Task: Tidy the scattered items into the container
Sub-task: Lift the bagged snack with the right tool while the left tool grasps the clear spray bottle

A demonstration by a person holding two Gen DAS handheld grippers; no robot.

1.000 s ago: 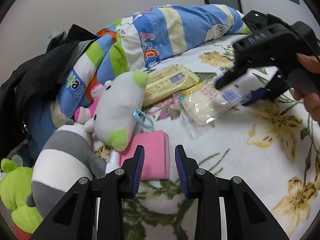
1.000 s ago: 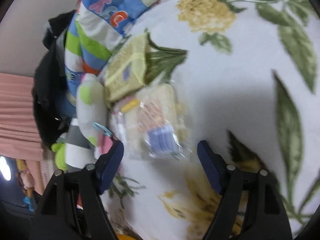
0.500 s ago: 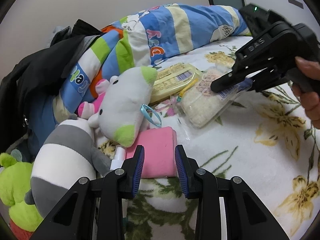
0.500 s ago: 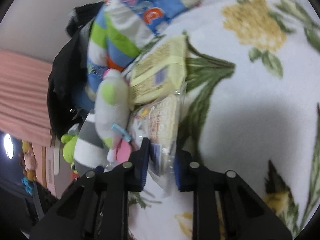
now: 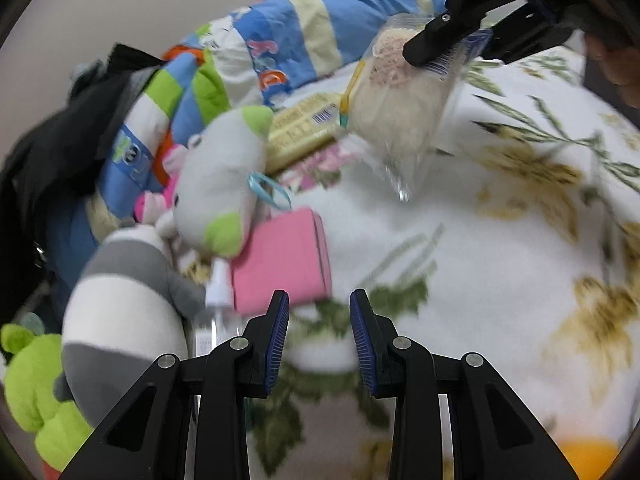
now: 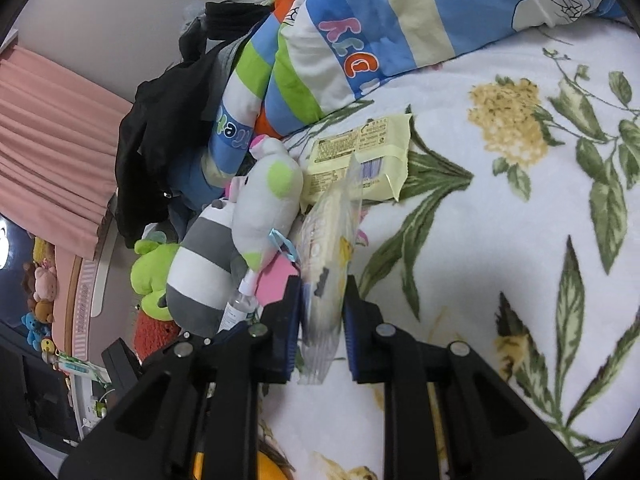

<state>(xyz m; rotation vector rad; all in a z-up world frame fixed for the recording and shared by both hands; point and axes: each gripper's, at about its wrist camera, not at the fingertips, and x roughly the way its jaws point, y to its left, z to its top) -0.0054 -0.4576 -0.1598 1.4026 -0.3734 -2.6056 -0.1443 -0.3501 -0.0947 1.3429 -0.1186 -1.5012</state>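
Your right tool (image 6: 319,312) pinched a clear packet (image 6: 326,264), barcode showing, above the bed (image 6: 500,240); your left tool (image 5: 319,336) stood spread, empty; quilt (image 6: 360,36) lettering unreadable.

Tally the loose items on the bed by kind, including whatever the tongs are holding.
Plush toys: 3 (white-and-green, grey-striped, green)
Sealed packets: 2 (clear one in the right tongs, yellow one lying flat)
Pink pouch: 1
Spray bottle: 1
Total: 7
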